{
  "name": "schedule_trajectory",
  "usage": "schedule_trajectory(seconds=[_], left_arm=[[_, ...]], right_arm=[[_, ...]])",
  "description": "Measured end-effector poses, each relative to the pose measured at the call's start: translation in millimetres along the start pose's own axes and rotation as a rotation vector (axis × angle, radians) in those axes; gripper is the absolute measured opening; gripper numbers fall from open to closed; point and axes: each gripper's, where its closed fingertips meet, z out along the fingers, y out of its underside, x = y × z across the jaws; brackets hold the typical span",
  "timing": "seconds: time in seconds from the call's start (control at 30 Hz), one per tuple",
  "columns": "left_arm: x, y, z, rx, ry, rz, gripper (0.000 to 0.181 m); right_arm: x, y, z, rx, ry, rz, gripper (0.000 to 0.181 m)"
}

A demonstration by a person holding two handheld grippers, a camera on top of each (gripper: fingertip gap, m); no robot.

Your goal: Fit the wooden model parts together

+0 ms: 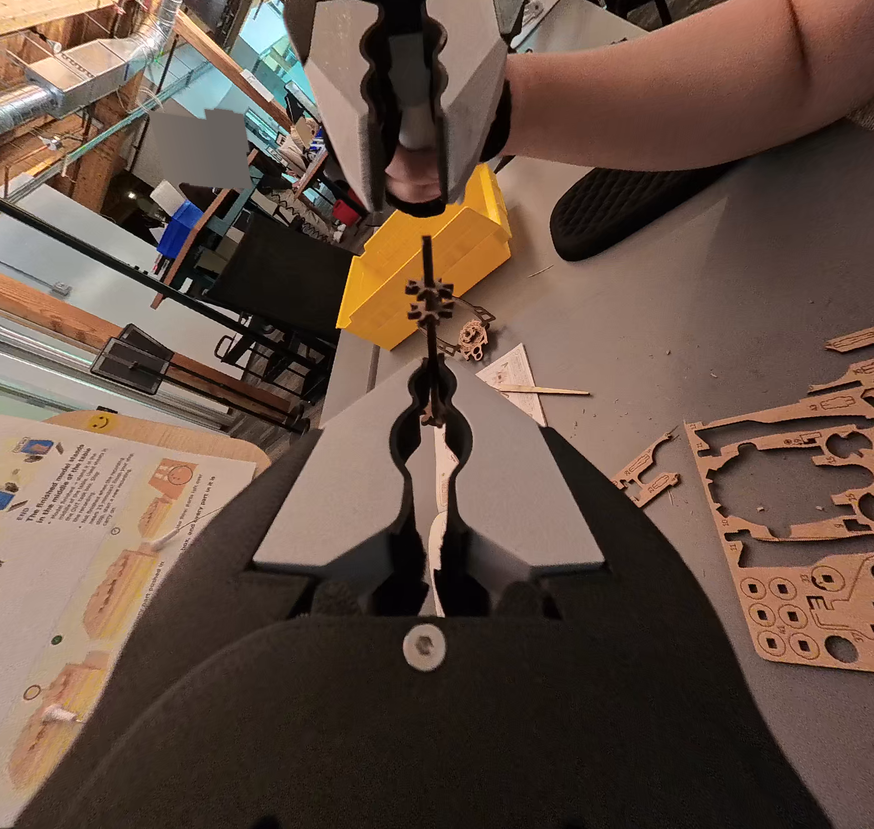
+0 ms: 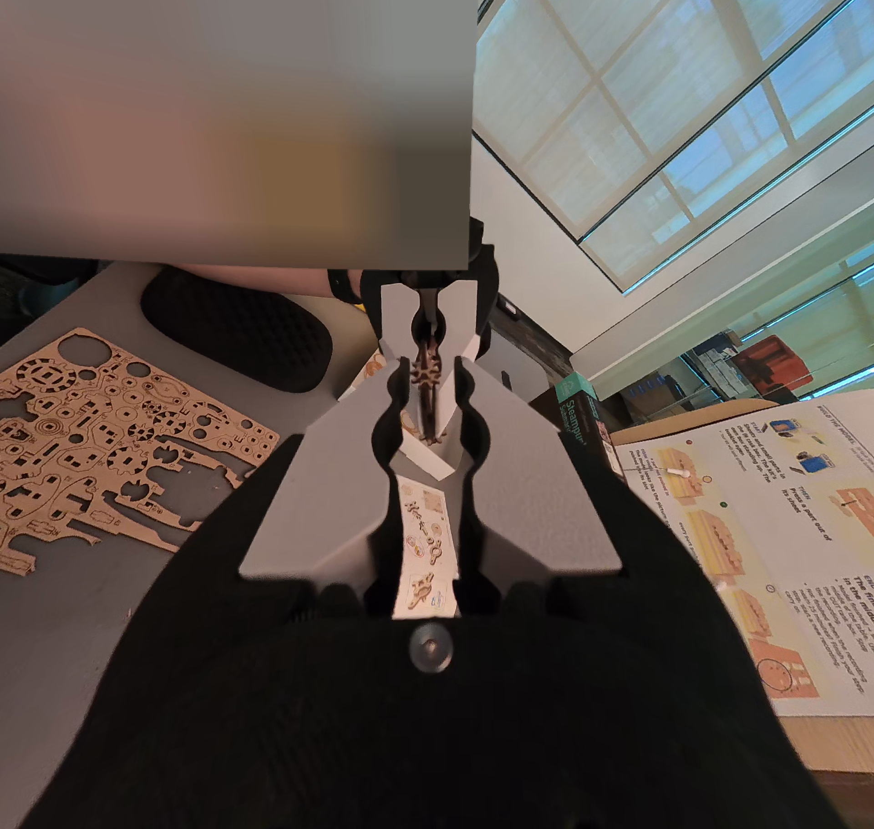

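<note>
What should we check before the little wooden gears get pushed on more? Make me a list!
1. Left gripper holds the thin dark wooden stick with two small gears: ok, jaws shut on its lower end.
2. Right gripper open enough to take it: ok, its jaws stand apart around the gears.
3. Stick's free tip points toward the right gripper: ok.
4. Gears fully seated on the stick: cannot tell.
5. Next part ready: cannot tell; the tan wooden part sheet lies flat on the grey table.
6. Yellow plastic bin clear of the grippers: ok, it sits behind them.
</note>
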Motion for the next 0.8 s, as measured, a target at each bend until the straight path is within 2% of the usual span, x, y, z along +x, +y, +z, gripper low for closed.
schedule_trajectory(seconds=[0.27,0.5,0.8], left_arm=[[8,7,7,0.029,0.035,0.0,0.0],[18,-16,6,0.215,0.034,0.113,0.0],[34,-15,20,0.24,0.086,0.099,0.0]], right_arm=[[1,9,-1,-0.034,-0.011,0.018,0.017],[1,14,-4,-0.049,-0.023,0.037,0.017],[5,13,-10,-0.048,-0.011,0.041,0.017]])
